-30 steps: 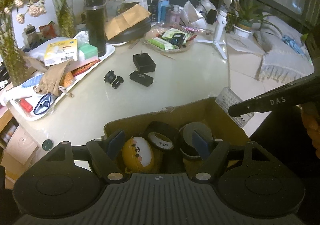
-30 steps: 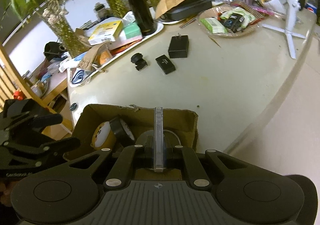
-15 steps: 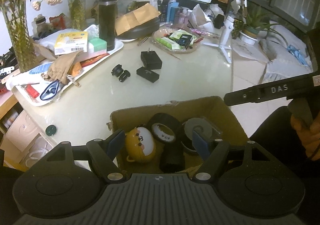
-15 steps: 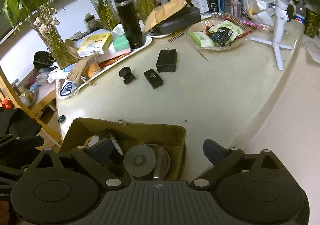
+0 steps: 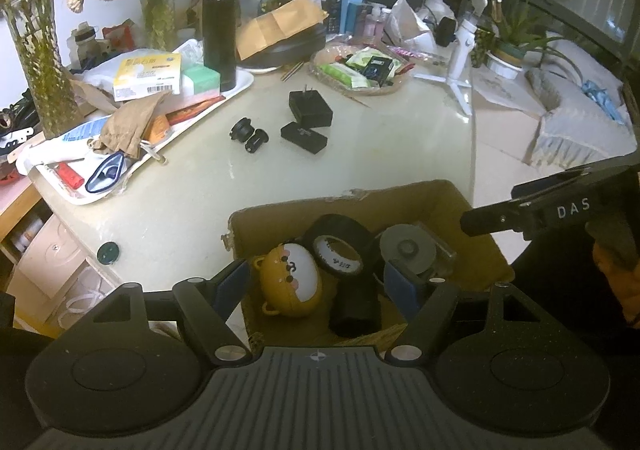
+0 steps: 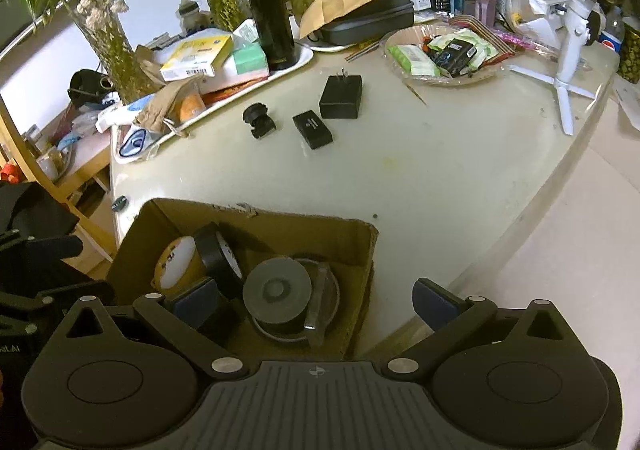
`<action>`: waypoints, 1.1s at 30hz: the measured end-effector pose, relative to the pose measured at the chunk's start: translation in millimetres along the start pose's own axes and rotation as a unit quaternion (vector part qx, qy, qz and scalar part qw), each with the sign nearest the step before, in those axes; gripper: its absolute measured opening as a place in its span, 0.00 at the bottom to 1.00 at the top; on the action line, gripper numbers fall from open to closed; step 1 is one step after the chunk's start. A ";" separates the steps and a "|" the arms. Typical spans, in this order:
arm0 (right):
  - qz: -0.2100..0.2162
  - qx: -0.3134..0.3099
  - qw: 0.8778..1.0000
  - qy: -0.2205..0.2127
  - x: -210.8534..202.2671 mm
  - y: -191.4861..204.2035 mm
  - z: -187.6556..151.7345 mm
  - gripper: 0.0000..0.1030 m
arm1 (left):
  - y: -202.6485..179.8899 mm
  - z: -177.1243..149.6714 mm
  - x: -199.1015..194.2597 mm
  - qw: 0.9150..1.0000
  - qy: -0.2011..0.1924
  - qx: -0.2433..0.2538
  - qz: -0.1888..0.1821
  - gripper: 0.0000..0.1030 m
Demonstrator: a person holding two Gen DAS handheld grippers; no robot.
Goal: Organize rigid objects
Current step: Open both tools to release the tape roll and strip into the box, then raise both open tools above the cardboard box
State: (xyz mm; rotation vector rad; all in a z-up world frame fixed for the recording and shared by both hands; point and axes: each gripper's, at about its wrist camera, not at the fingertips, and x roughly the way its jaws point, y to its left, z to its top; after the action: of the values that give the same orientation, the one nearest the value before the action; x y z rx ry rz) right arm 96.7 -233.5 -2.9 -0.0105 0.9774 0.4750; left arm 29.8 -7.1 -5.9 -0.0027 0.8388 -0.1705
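I see a pale surface (image 6: pixel 420 178) carrying a cardboard box (image 6: pixel 320 234) at its near edge, a plug adapter (image 6: pixel 341 97), small black case (image 6: pixel 312 129) and lens (image 6: pixel 259 119) mid-surface, a cluttered tray (image 6: pixel 296 64) along the far-left edge.

White capital letters "DAS" stand on the side of the black right tool (image 5: pixel 560 210) where it reaches in from the right edge of the left wrist view. In the right wrist view, a blue can or bottle (image 6: pixel 612 44) at the far right of the bench carries the red, white and blue Pepsi roundel, and pale letters ending in "ot.AI" show on the black body at the left edge (image 6: pixel 10 349). The yellow-and-white box (image 5: pixel 146 76) on the white tray bears print and a barcode too small to read, as do the marks inside the black tape roll (image 5: pixel 340 250).
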 end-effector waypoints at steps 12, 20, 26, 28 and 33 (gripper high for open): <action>-0.006 -0.007 1.000 0.015 6.3 1.6 -6.5 1.00 | 6.1 -2.4 4.5 1.000 0.017 -0.015 0.007 0.71; -0.018 -0.004 1.000 0.021 9.8 -1.0 -2.9 1.00 | 12.0 -1.6 5.5 0.999 0.017 -0.029 0.012 0.71; -0.026 -0.025 0.999 0.016 10.5 1.0 -1.4 1.00 | 13.0 -0.6 7.0 0.999 0.014 -0.031 0.017 0.71; -0.026 -0.031 0.999 0.013 10.2 1.5 -0.7 1.00 | 14.2 0.1 8.0 0.999 0.014 -0.032 0.019 0.71; -0.024 -0.046 0.999 0.011 10.7 3.4 3.3 1.00 | 17.0 1.3 10.0 0.999 0.011 -0.033 0.032 0.71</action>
State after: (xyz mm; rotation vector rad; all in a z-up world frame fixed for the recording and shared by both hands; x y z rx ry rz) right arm 102.9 -225.7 -8.9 -0.1215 0.9739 0.4767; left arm 39.9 8.0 -13.6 -0.0370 0.8648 -0.0830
